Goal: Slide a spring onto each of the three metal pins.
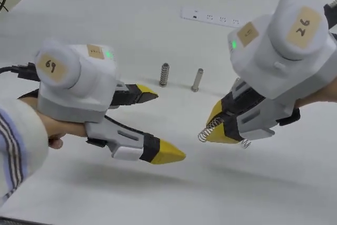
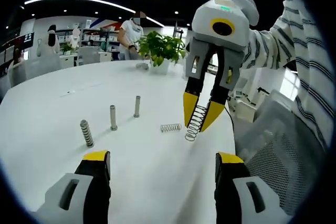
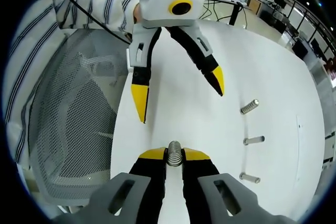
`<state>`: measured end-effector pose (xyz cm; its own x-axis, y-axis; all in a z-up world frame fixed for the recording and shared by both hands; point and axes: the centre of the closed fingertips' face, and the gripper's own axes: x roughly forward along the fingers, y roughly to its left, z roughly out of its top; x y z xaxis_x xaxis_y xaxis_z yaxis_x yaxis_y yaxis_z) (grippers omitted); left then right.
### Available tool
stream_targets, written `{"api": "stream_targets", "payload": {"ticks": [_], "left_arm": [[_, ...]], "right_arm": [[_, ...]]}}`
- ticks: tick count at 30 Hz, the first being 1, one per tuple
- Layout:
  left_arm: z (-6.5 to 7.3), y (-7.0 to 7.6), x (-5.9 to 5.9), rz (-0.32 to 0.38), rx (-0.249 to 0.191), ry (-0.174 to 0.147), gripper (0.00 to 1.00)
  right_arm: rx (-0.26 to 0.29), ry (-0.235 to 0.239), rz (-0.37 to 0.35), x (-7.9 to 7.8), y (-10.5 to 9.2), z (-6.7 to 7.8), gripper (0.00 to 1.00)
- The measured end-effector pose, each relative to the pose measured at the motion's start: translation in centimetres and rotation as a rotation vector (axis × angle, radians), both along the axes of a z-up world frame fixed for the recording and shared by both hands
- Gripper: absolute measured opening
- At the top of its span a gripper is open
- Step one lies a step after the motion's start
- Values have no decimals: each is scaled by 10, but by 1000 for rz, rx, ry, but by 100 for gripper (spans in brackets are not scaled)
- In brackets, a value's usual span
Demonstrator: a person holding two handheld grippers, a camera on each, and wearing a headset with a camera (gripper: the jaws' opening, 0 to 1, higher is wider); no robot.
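Right claw (image 1: 213, 133) clamped on a spring (image 1: 210, 126); left claw (image 1: 168, 126) stood apart.
Head view: both claws angled down, tips facing, spring well right of the bare pin (image 1: 197, 80). Left gripper view: spring hung slantwise (a loose spring (image 2: 170, 127) lay beside it). Right gripper view: spring pinched end-on.

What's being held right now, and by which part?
The right gripper pinches a spring near one end, the rest poking past its tips. The left gripper is open, holding nothing.
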<state>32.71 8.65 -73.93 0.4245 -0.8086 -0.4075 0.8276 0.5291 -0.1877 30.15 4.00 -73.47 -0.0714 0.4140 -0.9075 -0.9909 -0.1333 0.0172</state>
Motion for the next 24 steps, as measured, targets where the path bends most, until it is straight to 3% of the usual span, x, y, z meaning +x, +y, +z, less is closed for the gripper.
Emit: {"api": "stream_targets", "payload": {"ticks": [5,12,19,24], "left_arm": [[1,10,9,67,0,-5,98],[1,25,13,111,17,-13,98],[2,29,18,141,16,-24,98],[3,29,19,144,15,-28,98]], "right_arm": [[6,17,-12,-1,2,1,8],[-2,10,-10,0,2,2,8],[-2,10,-25,8,5,7,8],[-19,-20,-32,25,4,16,8]]}}
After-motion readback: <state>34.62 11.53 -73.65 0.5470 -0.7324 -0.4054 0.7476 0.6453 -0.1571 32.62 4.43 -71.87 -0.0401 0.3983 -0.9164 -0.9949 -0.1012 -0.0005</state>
